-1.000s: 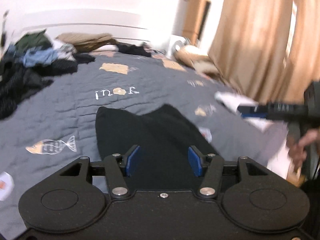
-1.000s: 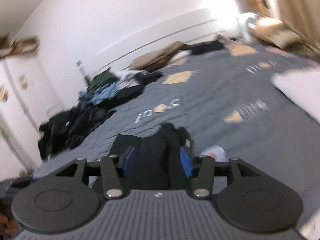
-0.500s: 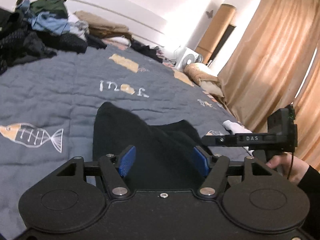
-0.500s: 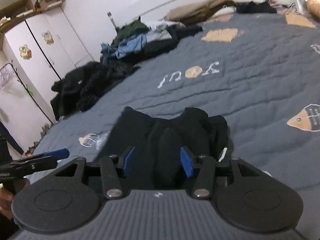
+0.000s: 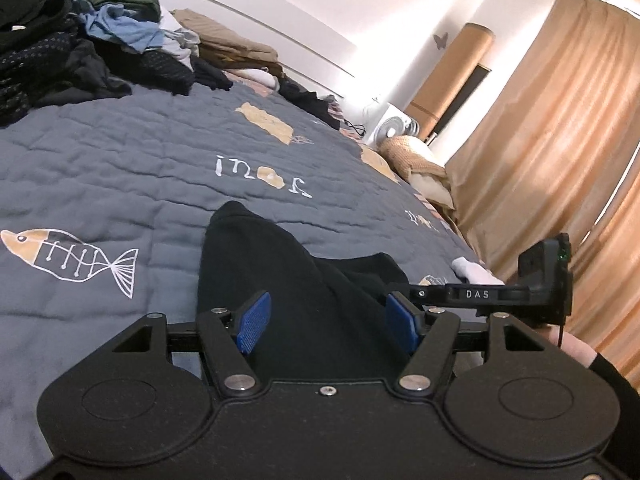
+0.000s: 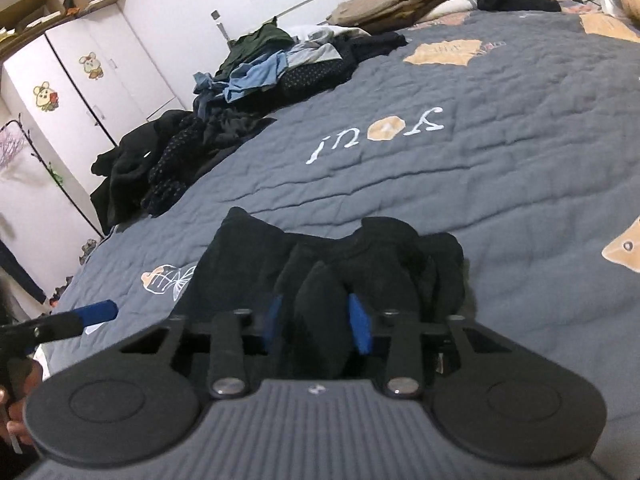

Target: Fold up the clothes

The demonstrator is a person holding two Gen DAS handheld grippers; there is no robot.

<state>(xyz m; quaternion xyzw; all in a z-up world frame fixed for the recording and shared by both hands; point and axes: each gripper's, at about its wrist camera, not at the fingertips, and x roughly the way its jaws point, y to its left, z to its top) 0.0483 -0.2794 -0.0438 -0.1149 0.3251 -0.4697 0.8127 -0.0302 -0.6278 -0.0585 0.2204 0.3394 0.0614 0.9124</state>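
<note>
A black garment (image 5: 288,280) lies crumpled on the grey quilt (image 5: 120,168), close in front of both tools. My left gripper (image 5: 328,322) hovers open over the garment's near edge, its blue pads wide apart and nothing pinched. In the right wrist view the same black garment (image 6: 248,264) bunches into a thick fold. My right gripper (image 6: 317,320) has its blue pads pressed against both sides of that fold. The right tool's finger bar (image 5: 472,294) shows side-on at the right of the left wrist view, with a hand behind it.
A heap of unfolded clothes (image 6: 280,64) covers the far left of the bed, with tan folded items near the wall. A white cloth (image 5: 476,274) lies at the bed's right edge near the curtains (image 5: 560,140). White wardrobes (image 6: 80,80) stand at the left.
Both tools have come down close to the black garment. The right gripper's pads have narrowed onto a fold of it. The left gripper stays open.
</note>
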